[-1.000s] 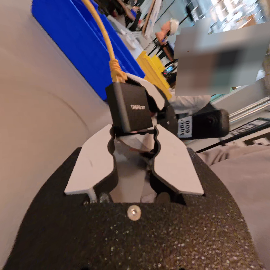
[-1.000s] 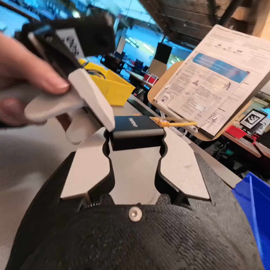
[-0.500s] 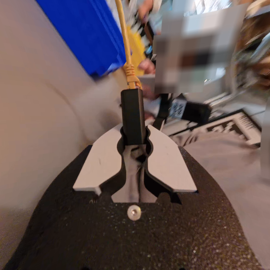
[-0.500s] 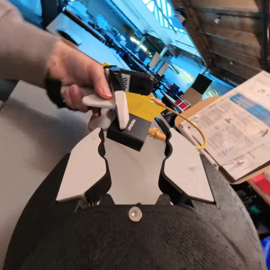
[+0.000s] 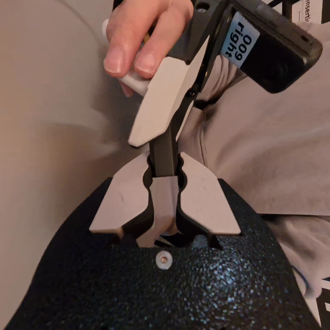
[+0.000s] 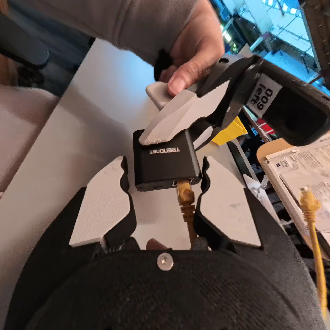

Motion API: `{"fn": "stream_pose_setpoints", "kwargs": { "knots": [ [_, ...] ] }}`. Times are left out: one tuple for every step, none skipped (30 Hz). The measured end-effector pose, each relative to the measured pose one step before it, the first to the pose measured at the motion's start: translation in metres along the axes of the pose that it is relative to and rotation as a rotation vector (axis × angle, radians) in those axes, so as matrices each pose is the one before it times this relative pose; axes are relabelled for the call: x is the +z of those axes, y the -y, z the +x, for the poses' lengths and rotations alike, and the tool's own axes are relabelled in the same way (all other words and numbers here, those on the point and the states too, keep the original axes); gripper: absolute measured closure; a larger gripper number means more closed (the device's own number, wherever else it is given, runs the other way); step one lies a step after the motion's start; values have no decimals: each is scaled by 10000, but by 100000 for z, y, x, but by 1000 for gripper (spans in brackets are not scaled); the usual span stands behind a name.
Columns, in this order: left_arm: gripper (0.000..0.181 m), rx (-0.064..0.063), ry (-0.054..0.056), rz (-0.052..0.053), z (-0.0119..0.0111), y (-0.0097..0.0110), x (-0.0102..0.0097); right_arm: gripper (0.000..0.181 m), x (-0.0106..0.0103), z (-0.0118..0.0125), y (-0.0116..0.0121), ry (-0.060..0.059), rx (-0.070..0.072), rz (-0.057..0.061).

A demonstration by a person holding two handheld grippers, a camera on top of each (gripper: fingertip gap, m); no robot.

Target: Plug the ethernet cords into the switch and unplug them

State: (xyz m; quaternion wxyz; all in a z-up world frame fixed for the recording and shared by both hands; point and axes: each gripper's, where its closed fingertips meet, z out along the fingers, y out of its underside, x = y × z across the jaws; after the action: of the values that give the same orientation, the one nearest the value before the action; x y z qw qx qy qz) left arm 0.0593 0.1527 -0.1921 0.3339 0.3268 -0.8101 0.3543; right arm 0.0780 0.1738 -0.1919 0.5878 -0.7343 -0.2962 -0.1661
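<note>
My left gripper [image 5: 164, 157] is shut on the black switch [image 5: 163, 160], which shows edge-on between its fingertips. In the right wrist view the switch [image 6: 160, 169] is flat-on, with a left finger [image 6: 169, 121] pressed on its top. A yellow ethernet plug [image 6: 184, 194] sits in the switch's port, and its cord runs down between my right fingers. My right gripper [image 6: 164, 160] is open, with its fingertips on either side of the switch's port end. The cord's other plug [image 6: 309, 200] hangs free at the right.
The white table [image 6: 80, 134] lies under the switch. A clipboard with a printed sheet [image 6: 303, 178] stands at the right, with a yellow bin [image 6: 230, 132] behind the left gripper. The person's grey clothing [image 5: 250, 151] fills the right of the left wrist view. The grippers are tip to tip, or close to it.
The left gripper has turned with the switch, so the port end now faces the right wrist camera. The right gripper has come in closer around that end, still open.
</note>
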Motion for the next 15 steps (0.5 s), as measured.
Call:
{"fn": "stream_pose_setpoints", "kwargs": {
  "knots": [
    [157, -68, -172, 44, -133, 10, -66, 106, -164, 81, 264, 27, 301, 376],
    [157, -48, -304, 71, -19, -30, -104, 113, -260, 156, 315, 37, 369, 389],
    [157, 26, -392, 158, 117, 52, -135, 117, -293, 278, 287, -22, 326, 367],
    [157, 62, -451, 239, 281, 208, -144, 117, -231, 215, 205, -16, 223, 281],
    [157, 15, -355, 218, 243, 237, -87, 117, -132, 178, 48, -46, 145, 145],
    [157, 64, -205, 27, 123, 27, 27, 116, -49, 5, -64, 40, 84, 25],
    [157, 110, -86, -112, 15, -100, 104, 116, 48, -142, -289, 106, 60, -136],
    [157, 129, -21, -193, -2, -157, 158, 114, 121, -310, -244, 183, 33, -81],
    [157, 144, 16, -163, -17, -56, 151, 112, 121, -284, -56, 129, 35, 58],
    [157, 121, -25, -202, 66, -123, 131, 114, 66, -128, 137, 45, 86, 189],
    [157, 124, -69, -182, 115, -151, 64, 117, -14, -183, 286, 126, 56, 287],
    [157, 77, -58, -128, 66, -102, 5, 118, -22, -111, 198, 98, 67, 192],
    [157, 22, -24, -68, -25, -33, -22, 119, -17, -49, 56, 72, 66, 93],
    [157, -40, 0, 9, -72, 75, -40, 119, -25, 72, -72, -8, 35, 23],
    [157, -77, -16, 15, -62, 74, -50, 119, -16, 114, -84, -75, 12, 24]
  ]
}}
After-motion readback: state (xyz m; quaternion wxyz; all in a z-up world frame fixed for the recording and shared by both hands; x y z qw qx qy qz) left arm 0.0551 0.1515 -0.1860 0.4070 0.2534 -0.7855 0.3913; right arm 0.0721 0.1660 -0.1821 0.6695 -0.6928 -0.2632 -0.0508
